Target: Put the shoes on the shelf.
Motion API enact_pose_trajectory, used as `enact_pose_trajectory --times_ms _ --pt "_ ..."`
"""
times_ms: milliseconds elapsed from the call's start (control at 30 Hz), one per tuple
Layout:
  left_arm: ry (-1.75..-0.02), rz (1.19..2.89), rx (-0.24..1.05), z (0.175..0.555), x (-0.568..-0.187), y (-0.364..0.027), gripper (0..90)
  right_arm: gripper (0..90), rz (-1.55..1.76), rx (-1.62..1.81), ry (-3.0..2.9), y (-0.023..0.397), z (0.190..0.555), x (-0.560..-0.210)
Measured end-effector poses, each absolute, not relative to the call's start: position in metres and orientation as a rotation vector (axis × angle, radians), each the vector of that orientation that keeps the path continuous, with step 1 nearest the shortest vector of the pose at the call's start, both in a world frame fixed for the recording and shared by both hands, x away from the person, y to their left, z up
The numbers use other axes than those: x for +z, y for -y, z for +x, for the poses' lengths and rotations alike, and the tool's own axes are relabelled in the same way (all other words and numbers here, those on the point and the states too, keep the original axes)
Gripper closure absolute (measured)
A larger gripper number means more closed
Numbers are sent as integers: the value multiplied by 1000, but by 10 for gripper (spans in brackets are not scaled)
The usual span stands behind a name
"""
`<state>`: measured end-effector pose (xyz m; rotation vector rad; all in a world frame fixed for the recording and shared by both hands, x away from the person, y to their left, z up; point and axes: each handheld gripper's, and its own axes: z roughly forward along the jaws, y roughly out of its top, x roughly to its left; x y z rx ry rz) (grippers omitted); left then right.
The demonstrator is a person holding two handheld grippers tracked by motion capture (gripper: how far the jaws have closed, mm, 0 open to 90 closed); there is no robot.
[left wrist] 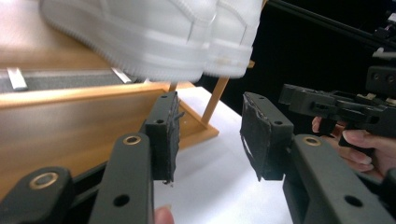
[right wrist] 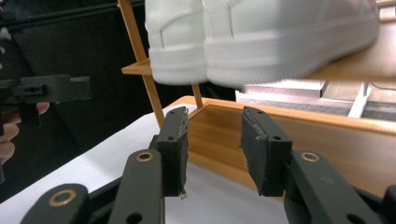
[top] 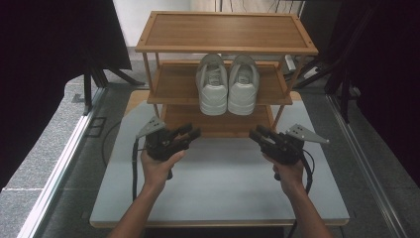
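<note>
A pair of white sneakers [top: 228,84] stands side by side on the middle shelf of a three-tier wooden shoe rack [top: 225,32], heels toward me. The same sneakers [left wrist: 140,37] [right wrist: 280,32] appear above the jaws in both gripper views. My left gripper [top: 190,133] [left wrist: 210,135] is held just in front of the rack's bottom shelf [top: 218,124], left of centre, open with nothing between its jaws. My right gripper [top: 258,134] [right wrist: 215,144] mirrors it to the right, also open and empty. Each gripper points inward toward the other, below the shoes.
The rack stands at the far end of a white table [top: 223,183], whose near half lies under my forearms. Black curtains [top: 44,49] hang on both sides. Grey floor and metal rails [top: 64,158] flank the table. The rack's top shelf holds nothing.
</note>
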<state>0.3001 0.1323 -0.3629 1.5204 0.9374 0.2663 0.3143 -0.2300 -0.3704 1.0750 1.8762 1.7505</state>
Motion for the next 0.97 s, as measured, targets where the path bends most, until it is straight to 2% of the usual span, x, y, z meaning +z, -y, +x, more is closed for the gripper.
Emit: enact_pose_trajectory --times_ms 267,600,967 --pt "-1009 1509 265 275 -401 -159 532 597 1127 1711 -1864 254 299 -408" --pt "-1064 1524 232 271 -425 -165 506 585 1215 1656 -1856 279 296 -433" --pt "-1096 1517 209 277 -431 -168 422 463 1228 1579 -1839 287 290 -436"
